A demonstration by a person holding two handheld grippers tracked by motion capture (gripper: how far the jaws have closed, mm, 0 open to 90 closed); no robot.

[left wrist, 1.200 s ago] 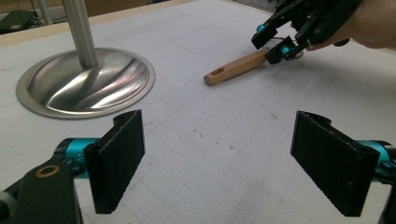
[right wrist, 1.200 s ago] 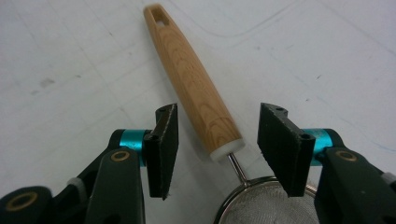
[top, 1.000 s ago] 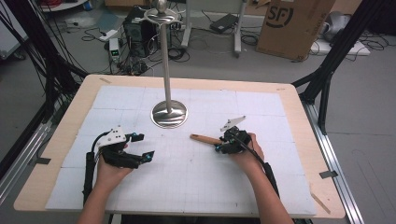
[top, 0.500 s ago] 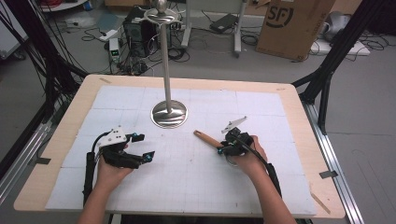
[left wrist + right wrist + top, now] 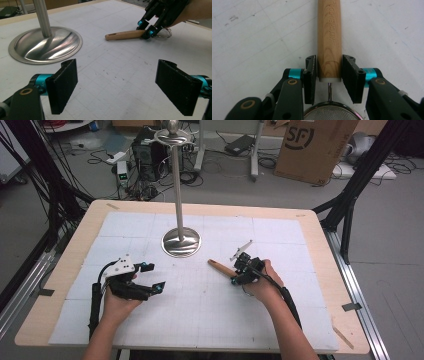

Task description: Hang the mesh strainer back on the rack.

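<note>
Since a second ago, the wooden-handled strainer (image 5: pixel 329 40) has slid slightly rightward, clamped in the right gripper (image 5: pixel 243 271) on a white gridded mat (image 5: pixel 210 320). Left gripper (image 5: pixel 116 86) hovers, jaws spread. Steel stand (image 5: pixel 180 240), cardboard box (image 5: pixel 312 147) beyond.
</note>
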